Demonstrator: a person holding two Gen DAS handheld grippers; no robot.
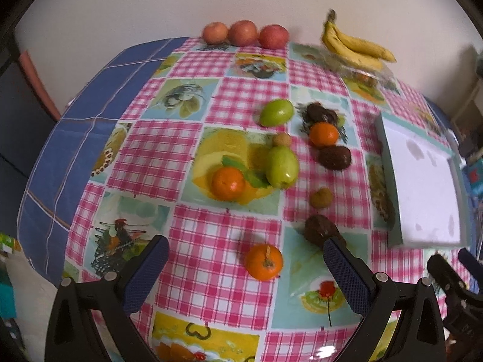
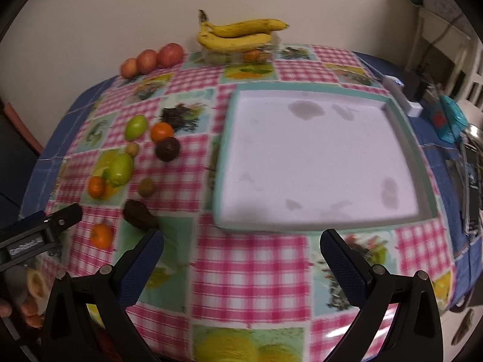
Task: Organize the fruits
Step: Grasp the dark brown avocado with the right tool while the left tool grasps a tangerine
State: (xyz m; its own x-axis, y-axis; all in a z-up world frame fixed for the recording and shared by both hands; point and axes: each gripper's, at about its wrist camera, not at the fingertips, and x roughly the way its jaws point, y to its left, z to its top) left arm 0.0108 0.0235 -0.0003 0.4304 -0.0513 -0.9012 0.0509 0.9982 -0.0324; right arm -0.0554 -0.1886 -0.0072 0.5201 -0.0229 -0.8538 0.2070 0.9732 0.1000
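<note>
Both tongs are spread wide and hold nothing: the left gripper (image 1: 244,267) hangs over the nearest orange (image 1: 263,261), the right gripper (image 2: 241,256) faces the white tray (image 2: 317,163) (probably the sorting place).

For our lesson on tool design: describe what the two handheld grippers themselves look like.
Both the left gripper and the right gripper have black plastic fingers with triangular cut-outs, silver pivot bolts and dark blue textured pads. The right wrist view shows white lettering, unreadable, on the left gripper's side.
</note>
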